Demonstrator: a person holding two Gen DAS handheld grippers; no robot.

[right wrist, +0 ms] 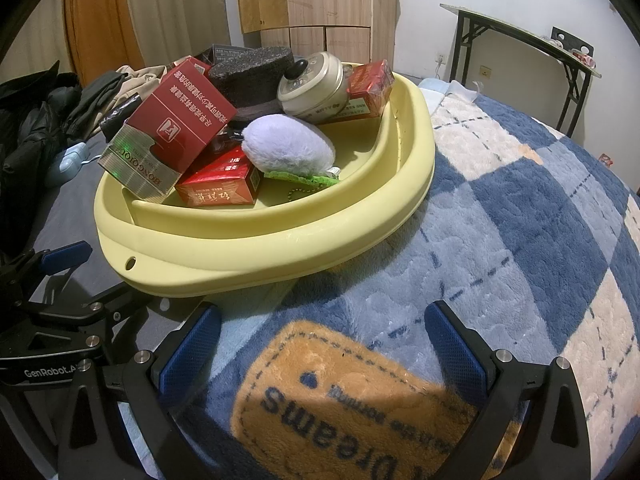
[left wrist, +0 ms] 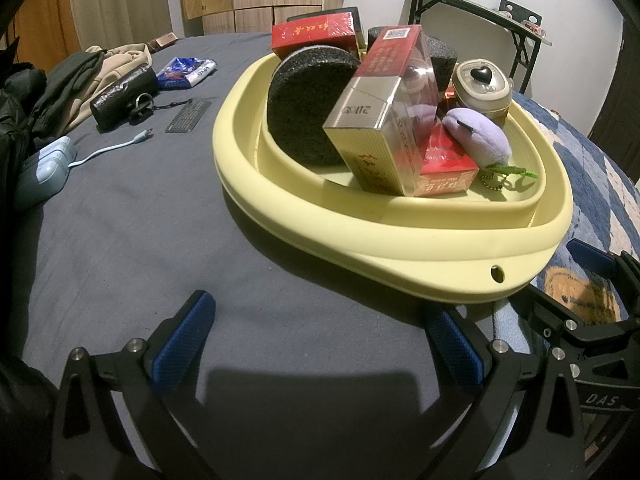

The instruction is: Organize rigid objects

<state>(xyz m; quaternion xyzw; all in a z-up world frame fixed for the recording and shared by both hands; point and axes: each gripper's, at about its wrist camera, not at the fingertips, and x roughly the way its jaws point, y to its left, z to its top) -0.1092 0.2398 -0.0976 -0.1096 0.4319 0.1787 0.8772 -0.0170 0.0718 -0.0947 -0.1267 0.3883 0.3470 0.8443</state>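
- Both pairs of tongs are released and carry nothing: the left tongs hover over the grey sheet of the bed, the right tongs over the blue-and-cream checked blanket.
- The yellow basin sits just ahead of both, straddling the sheet and the blanket; its near rim is close to the fingertips of each pair.
- Piled inside it are the rigid things: a tall red-and-gold carton leaning against a black foam disc, a smaller red box beneath it, another red box at the far side, and a round cream tin with a black heart knob.
- A lilac plush toy on a bead chain lies to the right of the tall carton; it is soft, so I'd judge it not part of the sorting.
- The tall carton looks the natural first pick, being topmost and nearest the left tongs.
- To do it well, close across the carton's narrow faces, high on the body, and lift straight up so the disc doesn't roll.
- The carton's glossy wrap may slip; a square, firm pinch would be wise.
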